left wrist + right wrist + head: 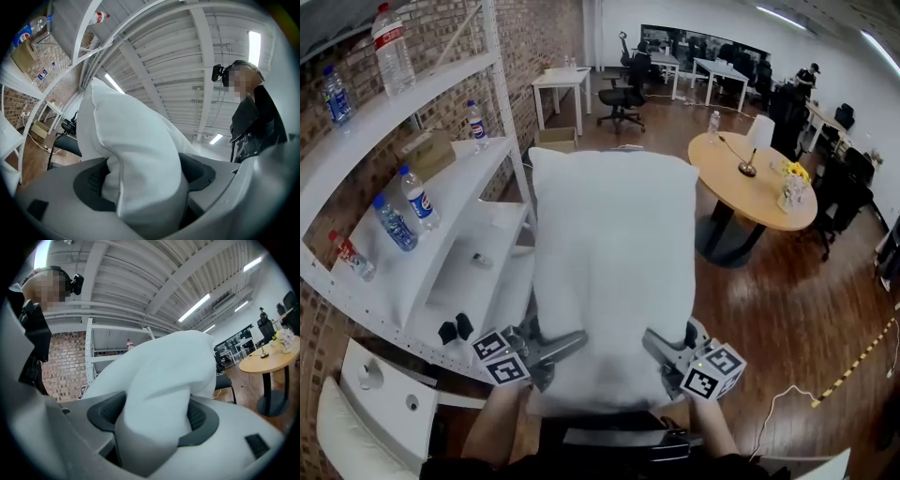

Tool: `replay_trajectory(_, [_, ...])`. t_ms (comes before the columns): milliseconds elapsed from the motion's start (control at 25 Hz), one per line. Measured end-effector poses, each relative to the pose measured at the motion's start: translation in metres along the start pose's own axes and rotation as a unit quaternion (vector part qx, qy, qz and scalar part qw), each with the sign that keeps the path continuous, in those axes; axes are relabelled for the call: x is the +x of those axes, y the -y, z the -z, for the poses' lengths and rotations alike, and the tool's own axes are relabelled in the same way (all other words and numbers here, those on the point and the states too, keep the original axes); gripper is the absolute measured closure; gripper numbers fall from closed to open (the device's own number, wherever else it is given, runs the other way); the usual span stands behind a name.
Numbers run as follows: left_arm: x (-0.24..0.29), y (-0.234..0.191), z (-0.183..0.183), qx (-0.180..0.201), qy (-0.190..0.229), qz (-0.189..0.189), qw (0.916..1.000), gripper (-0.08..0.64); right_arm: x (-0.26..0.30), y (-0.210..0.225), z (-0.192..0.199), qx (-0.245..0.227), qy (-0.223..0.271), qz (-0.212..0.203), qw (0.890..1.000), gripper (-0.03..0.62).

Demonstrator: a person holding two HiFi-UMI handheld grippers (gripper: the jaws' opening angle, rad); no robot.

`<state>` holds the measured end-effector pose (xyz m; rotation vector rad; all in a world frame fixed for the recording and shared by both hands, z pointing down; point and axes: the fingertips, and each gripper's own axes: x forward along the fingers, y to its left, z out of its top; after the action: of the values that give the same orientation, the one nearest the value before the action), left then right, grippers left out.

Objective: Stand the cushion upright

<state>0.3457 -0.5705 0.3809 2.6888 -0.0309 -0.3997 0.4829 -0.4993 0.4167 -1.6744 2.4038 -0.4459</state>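
A large white cushion (614, 272) is held flat out in front of me, off any surface, and fills the middle of the head view. My left gripper (546, 352) is shut on its near left corner, with the white cushion (136, 154) bunched between the dark pads. On the near right corner my right gripper (661, 352) is shut the same way, the cushion (161, 390) squeezed between its jaws. The cushion hides whatever lies straight below it.
A white shelving unit (441, 244) with several drink bottles (419, 199) and a cardboard box (425, 153) stands at the left. A round wooden table (750, 183) stands at the right on a wood floor. White desks and office chairs (623, 94) are farther back.
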Motion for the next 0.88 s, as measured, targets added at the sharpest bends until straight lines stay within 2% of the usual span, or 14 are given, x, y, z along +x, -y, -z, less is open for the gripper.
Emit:
replay_trajectory(160, [0.042,-0.023,0.005,-0.007,0.002,-0.005,1.0000,0.164,0.005,0.046,-0.017,0.002,-0.005,-0.005,1.000,0.244])
replay_trajectory(440, [0.092,-0.074,0.017,-0.033,-0.030,-0.011,0.9989,0.164,0.022,0.111,-0.016,0.044,-0.007,0.016,0.999,0.244])
replay_trajectory(600, [0.133,-0.095,0.017,-0.046,-0.029,-0.009,0.9985,0.166,0.027,0.151,-0.036,0.045,-0.013,0.026,0.999,0.244])
replay_trajectory(880, [0.193,-0.186,0.006,-0.057,-0.043,0.027,0.9971,0.165,0.087,0.227,-0.050,0.050,-0.006,0.072,0.996,0.244])
